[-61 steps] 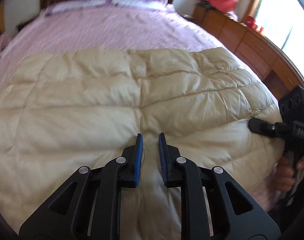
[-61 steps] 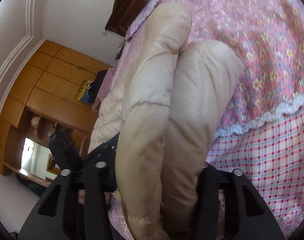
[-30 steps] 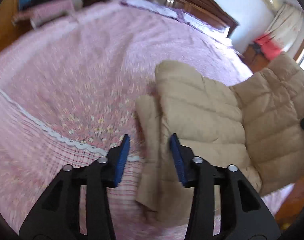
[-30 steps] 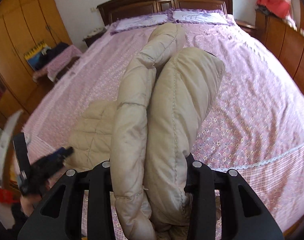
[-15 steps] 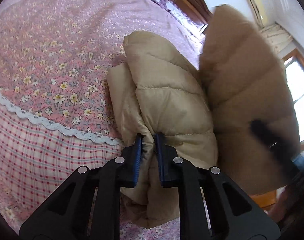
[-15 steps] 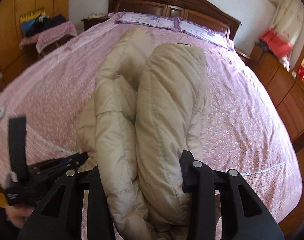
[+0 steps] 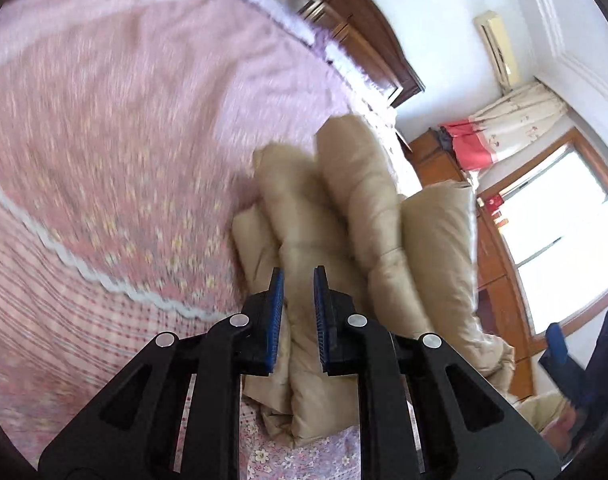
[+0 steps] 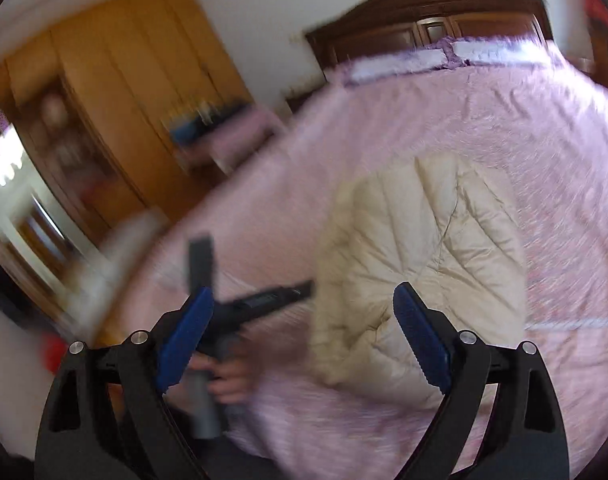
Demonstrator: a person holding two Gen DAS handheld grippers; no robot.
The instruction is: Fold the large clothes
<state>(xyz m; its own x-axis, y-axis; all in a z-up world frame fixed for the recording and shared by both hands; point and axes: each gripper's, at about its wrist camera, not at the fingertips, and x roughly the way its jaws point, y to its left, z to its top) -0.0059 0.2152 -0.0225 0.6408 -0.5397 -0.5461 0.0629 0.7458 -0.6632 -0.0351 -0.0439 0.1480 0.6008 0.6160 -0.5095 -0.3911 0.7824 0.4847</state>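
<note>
Left wrist view: your left hand-held gripper [image 7: 297, 292] has its blue pads pinched down to a narrow gap on a fold of the beige puffer jacket [image 7: 344, 216], which sits bunched in thick ridges near the foot of the bed [image 7: 103, 128]. The risk, I'd guess, is that slick, puffy fabric squirting out of such a small bite if you tug, or the folded layers springing apart once pressure comes off.

Right wrist view: your right hand-held gripper [image 8: 304, 332] is spread wide with nothing in it, hovering over the puffer jacket's near edge. Pretty blurry here, so I can't tell how tidy the fold is. Your left hand [image 8: 227, 380] shows at lower left, holding its gripper's handle.

No brand, label or writing is readable in either view.
</note>
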